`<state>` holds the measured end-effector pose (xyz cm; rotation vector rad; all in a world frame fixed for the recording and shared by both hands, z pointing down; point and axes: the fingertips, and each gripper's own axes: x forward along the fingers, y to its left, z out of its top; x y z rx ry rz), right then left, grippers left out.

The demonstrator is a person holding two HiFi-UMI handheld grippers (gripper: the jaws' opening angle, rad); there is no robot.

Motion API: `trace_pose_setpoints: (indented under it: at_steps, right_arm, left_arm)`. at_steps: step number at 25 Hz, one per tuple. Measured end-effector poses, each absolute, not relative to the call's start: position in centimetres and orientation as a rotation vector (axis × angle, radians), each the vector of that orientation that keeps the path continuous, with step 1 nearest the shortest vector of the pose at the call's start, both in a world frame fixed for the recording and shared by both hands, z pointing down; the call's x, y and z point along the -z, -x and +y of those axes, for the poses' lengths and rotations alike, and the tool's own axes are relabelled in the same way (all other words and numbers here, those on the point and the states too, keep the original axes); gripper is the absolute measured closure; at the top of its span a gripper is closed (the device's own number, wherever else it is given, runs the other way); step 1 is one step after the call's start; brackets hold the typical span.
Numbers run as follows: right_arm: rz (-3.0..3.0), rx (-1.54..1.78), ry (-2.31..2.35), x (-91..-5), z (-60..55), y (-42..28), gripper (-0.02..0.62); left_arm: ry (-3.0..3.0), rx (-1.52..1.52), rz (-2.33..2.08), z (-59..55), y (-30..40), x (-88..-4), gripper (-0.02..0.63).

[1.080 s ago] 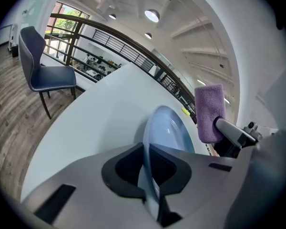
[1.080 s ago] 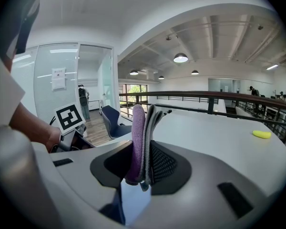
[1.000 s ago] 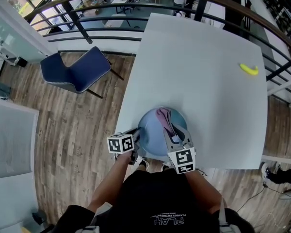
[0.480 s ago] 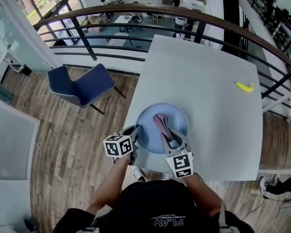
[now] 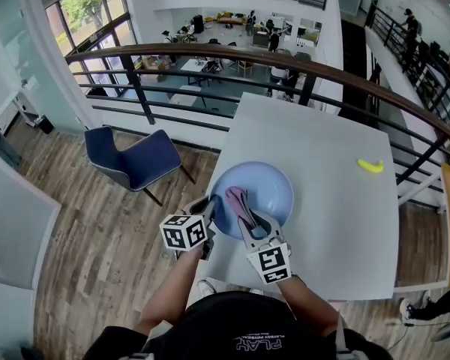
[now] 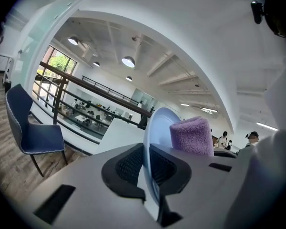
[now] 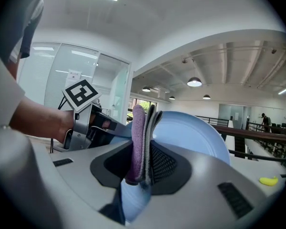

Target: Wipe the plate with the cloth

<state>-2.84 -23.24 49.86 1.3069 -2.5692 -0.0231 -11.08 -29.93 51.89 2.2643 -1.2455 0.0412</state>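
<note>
Closest to me, my left gripper is clamped on the near-left rim of the pale blue plate. In the left gripper view the rim runs edge-on between the 2 dark pads, so the plate stands steeply tilted in my grip. Just beside it, my right gripper is closed tight on the purple cloth, which is folded into a thick wad with a grey layer. The wad sticks out past the jaw tips and lies against the plate's inner face, toward its left side. The 2 grippers are close together, with the plate's rim between them. Below and beyond the plate is the white table, with the plate over its near-left part. A yellow banana lies well apart from the plate, near the table's far right edge. Left of the table, a blue chair stands on the wooden floor. Beyond that, a dark railing curves past the table's far end.
</note>
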Motion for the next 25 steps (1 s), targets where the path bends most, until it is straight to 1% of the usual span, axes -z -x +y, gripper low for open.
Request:
trace_pose_setpoints:
  at_steps: [9,18,25]
  right_arm:
    - [-2.548,0.063,-1.262,-48.9,-23.9,6.0,0.492]
    - [-2.552,0.060,-1.275,-48.5,-24.8,7.1,0.492]
    - [-2.551,0.055,-1.343,-47.2,-26.0,6.4,0.492]
  left_arm:
    - [-2.308,0.011,-1.247,-29.1,11.6,-49.5,0.580]
    - [-2.332,0.013,-1.278,-28.9,12.9,-48.9,0.578]
    - [-2.339,0.015,-1.279,-28.7,13.3,-48.3,0.578]
